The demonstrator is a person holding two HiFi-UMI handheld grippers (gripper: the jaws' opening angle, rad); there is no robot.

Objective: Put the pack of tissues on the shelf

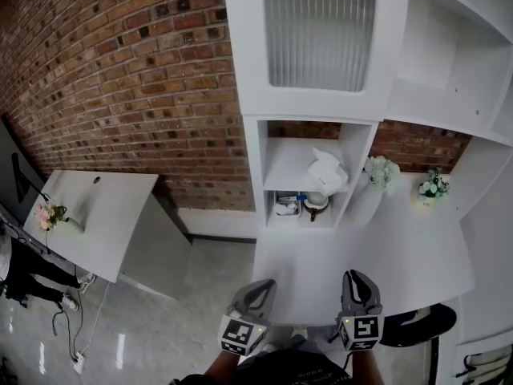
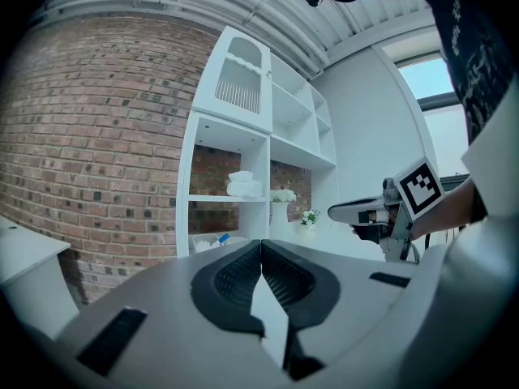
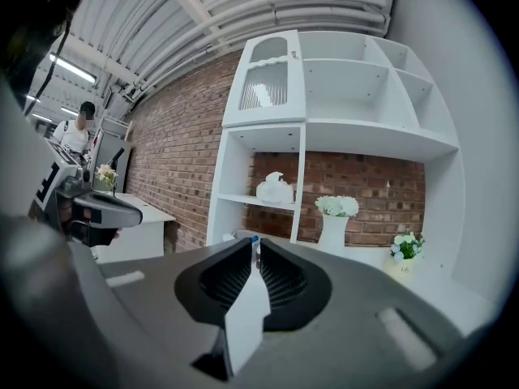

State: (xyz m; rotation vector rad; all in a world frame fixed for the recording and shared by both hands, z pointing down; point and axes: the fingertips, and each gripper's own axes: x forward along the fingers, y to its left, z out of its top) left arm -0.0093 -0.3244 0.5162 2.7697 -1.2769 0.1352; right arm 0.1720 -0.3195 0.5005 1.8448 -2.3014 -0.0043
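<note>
Left tongs, right tongs closed; lower-shelf items indistinct.

looks like a staged home corner inside a lab or studio hall: brick wall, white shelf unit, flower vases on a white bench (decor only), plus ribbed industrial ceiling and loose cables on the glossy floor.

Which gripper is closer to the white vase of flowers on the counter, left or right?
Right. The right gripper sits at the near edge of the counter, nearly in line with the vase. The left gripper is beside it, farther to the left, facing the shelf unit.
</note>
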